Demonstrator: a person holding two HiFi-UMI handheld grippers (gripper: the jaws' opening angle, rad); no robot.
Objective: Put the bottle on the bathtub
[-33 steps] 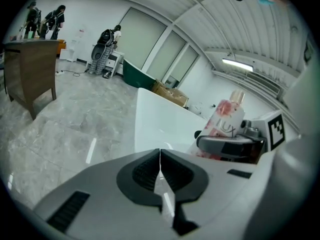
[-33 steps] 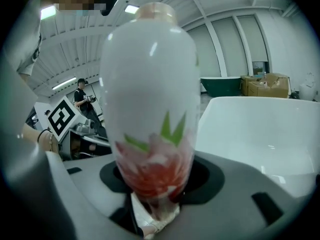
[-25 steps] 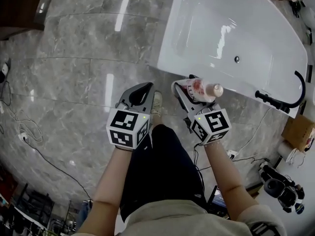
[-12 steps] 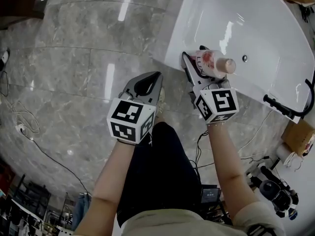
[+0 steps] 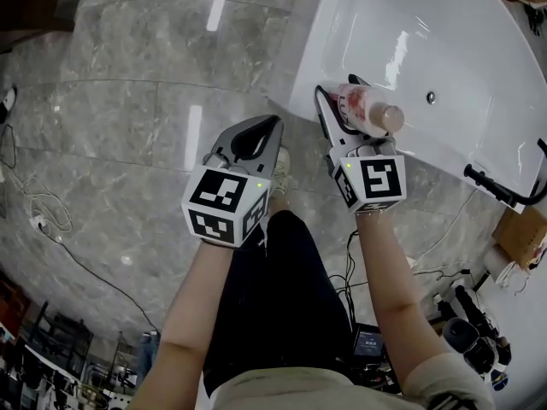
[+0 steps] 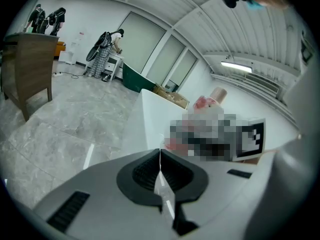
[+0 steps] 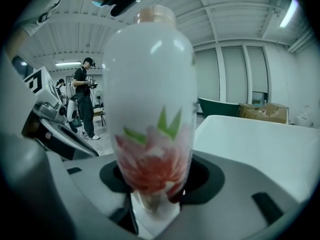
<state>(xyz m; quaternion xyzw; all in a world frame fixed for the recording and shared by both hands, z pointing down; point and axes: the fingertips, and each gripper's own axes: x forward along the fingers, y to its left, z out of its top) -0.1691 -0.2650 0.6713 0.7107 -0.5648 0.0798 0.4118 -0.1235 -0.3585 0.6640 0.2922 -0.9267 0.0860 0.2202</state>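
Over the near rim of the bathtub (image 5: 461, 49), R claw (image 5: 340, 116) is clamped low on the bottle (image 5: 366, 111), at its flowered base. L claw (image 5: 254, 137) hangs closed & empty above the floor (image 5: 128, 75). Step, I'd judge: carry, nearly at placing. Next: set bottle upright on the flat rim, w/ base fully supported, then let go.

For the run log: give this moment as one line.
right gripper: shut on bottle, at bathtub rim | left gripper: shut, empty
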